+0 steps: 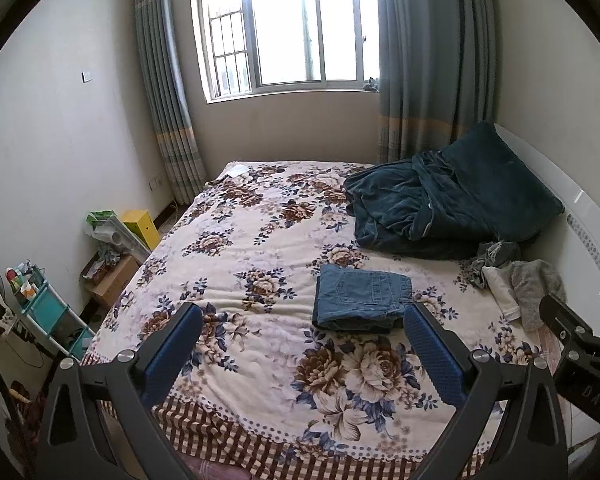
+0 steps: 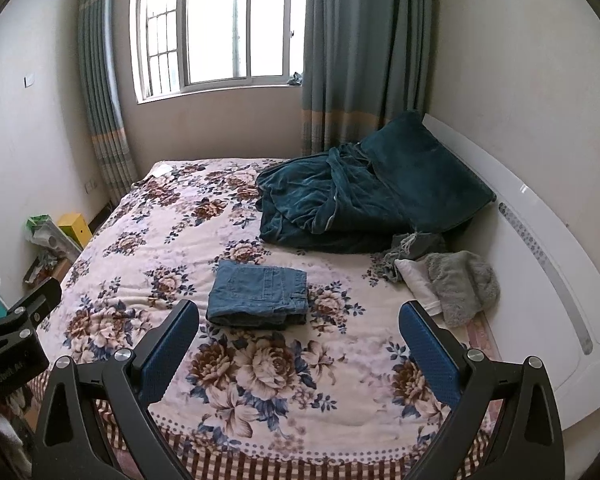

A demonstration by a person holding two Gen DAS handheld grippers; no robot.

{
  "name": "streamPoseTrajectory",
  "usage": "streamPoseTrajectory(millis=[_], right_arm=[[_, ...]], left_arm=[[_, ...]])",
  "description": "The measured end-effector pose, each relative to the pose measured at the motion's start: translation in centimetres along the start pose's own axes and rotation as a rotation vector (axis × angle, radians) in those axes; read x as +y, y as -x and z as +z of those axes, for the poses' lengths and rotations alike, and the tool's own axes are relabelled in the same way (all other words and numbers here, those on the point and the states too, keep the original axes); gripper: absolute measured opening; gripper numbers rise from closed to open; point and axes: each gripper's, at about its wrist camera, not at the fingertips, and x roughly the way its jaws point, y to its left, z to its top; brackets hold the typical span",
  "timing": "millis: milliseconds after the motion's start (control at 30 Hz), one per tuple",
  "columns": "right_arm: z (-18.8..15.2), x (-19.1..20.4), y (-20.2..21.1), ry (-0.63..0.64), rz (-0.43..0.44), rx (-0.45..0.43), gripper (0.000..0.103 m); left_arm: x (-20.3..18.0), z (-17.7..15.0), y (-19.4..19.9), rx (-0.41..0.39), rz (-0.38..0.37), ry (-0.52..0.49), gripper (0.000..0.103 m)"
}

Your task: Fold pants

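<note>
Denim pants (image 1: 362,298) folded, compact, on bed (image 1: 260,380). Left tongs (image 1: 302,344) and right tongs (image 2: 298,342) spread, empty, clear. Risk: renewed contact unsettles stack.

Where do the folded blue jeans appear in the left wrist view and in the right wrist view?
Left wrist view: the folded blue jeans lie right of centre on the floral bedspread.
Right wrist view: the jeans lie left of centre.
Shared landmark: the dark teal blanket, heaped just beyond the jeans in both.

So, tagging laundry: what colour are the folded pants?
Blue denim pants, clearest in the right wrist view.
</note>
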Motion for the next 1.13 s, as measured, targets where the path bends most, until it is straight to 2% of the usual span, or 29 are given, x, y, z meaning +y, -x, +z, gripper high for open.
streamPoseTrajectory(millis=[1133], right_arm=[[0.7, 0.5, 0.2, -0.008, 0.008, -0.005, 0.102]], left_arm=[[-0.2, 1.0, 0.4, -0.026, 0.007, -0.017, 0.103]])
